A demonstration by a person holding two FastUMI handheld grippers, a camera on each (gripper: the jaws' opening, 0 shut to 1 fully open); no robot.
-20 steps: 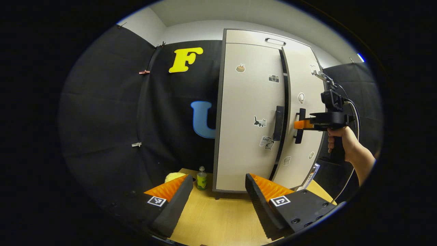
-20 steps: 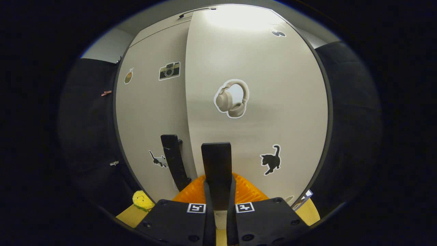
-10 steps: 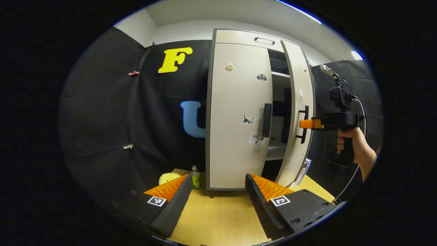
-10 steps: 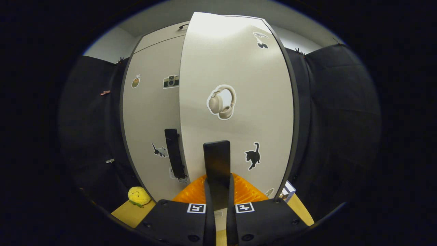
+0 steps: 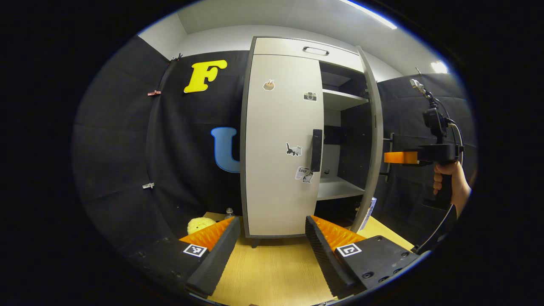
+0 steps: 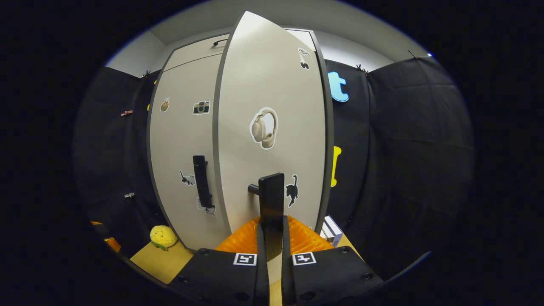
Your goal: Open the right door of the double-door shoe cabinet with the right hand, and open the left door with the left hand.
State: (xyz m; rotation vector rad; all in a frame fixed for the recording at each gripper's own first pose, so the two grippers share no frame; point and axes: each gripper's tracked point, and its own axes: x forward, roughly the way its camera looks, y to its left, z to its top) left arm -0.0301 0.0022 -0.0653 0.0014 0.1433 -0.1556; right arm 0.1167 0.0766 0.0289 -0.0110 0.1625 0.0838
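Note:
The pale shoe cabinet stands on a wooden table. Its left door is closed, and that door's black handle is free. The right door is swung wide, seen edge-on in the left gripper view, baring the shelves. My right gripper is shut on the right door's black handle. It also shows in the left gripper view, held by a hand. My left gripper hangs open in front of the cabinet, well short of the left handle.
A yellow plush toy and a small bottle sit at the cabinet's left foot. A flat box leans by its right side, behind the open door. Black cloth walls close in on both sides.
The right door has swung from barely ajar to wide open, pulled by my right gripper on its handle. My left gripper stays open and has drifted a little.

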